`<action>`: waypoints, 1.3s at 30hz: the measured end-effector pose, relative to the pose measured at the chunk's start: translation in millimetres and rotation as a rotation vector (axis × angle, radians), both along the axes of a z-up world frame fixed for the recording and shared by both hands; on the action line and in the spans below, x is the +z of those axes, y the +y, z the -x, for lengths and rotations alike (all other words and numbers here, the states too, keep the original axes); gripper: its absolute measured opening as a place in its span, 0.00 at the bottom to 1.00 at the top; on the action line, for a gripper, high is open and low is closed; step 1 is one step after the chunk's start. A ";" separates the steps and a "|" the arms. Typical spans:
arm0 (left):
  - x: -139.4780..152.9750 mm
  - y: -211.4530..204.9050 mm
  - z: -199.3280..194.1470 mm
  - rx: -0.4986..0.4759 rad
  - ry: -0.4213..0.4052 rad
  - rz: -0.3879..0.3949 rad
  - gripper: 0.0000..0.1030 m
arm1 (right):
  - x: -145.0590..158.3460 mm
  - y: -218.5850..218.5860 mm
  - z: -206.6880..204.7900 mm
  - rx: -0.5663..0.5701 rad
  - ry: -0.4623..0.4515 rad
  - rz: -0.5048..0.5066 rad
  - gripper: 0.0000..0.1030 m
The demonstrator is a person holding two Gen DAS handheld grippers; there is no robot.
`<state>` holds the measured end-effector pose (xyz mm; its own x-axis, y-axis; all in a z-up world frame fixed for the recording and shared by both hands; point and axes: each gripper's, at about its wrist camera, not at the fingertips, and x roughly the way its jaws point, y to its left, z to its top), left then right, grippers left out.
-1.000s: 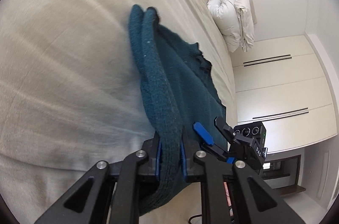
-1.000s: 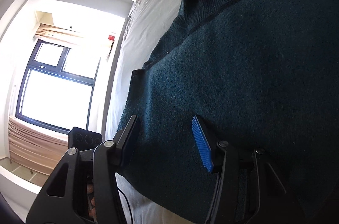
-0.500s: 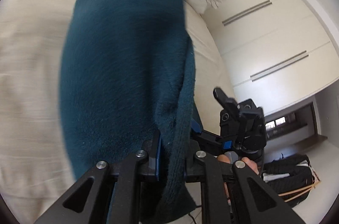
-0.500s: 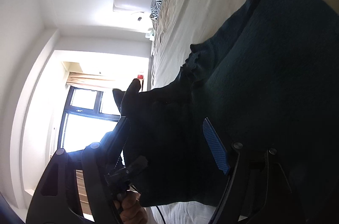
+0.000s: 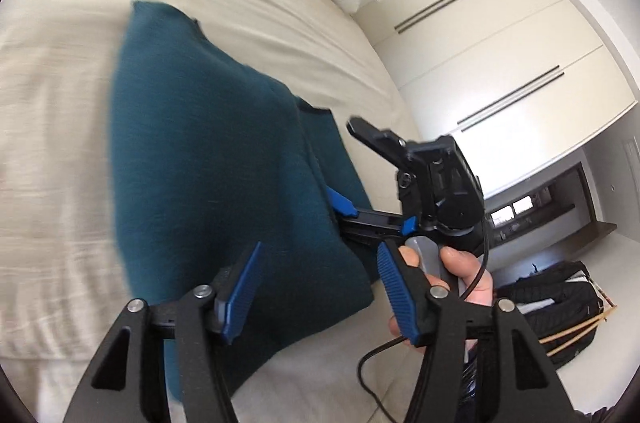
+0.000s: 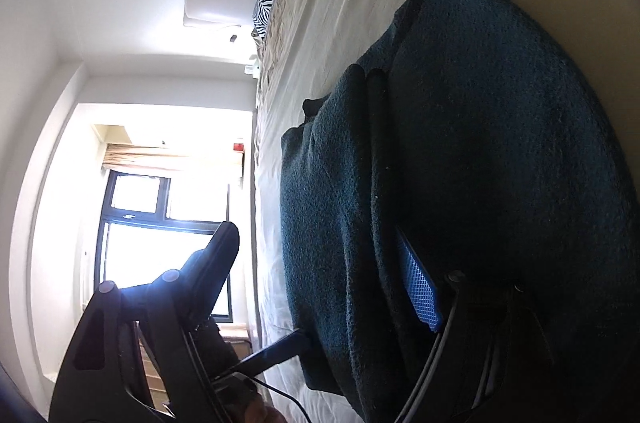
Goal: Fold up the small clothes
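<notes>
The teal knit sweater (image 5: 208, 159) lies folded on the bed (image 5: 60, 127), soft, limp and light, best pinched at its thick near edge; both grippers' jaws stand apart, holding nothing.

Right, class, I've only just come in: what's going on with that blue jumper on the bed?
A person with a gripper in each hand is folding a teal sweater on a beige bed. The left gripper is open above the folded sweater, gripping nothing. The right gripper is open too, one finger at the sweater's edge. One fold is laid; neither gripper holds cloth.
</notes>
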<state>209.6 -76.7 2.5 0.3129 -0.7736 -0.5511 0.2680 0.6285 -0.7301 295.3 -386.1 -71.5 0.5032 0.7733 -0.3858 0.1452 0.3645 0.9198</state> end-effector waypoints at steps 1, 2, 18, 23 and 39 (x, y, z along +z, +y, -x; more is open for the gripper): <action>-2.3 11.5 12.3 0.023 0.000 -0.003 0.61 | 3.6 5.4 -1.9 0.026 0.002 0.054 0.74; -5.7 21.5 14.0 0.041 0.008 0.001 0.61 | 5.4 10.4 -3.0 0.046 0.003 0.097 0.74; -6.6 26.8 22.2 0.071 0.026 -0.001 0.64 | 49.0 25.5 13.3 0.148 -0.031 0.574 0.13; -4.9 15.0 18.7 0.067 0.024 -0.003 0.64 | 63.9 8.9 32.9 0.117 -0.024 0.603 0.13; -5.0 -3.2 -13.3 0.050 -0.007 -0.075 0.64 | 51.8 -26.3 17.7 0.057 0.016 0.617 0.13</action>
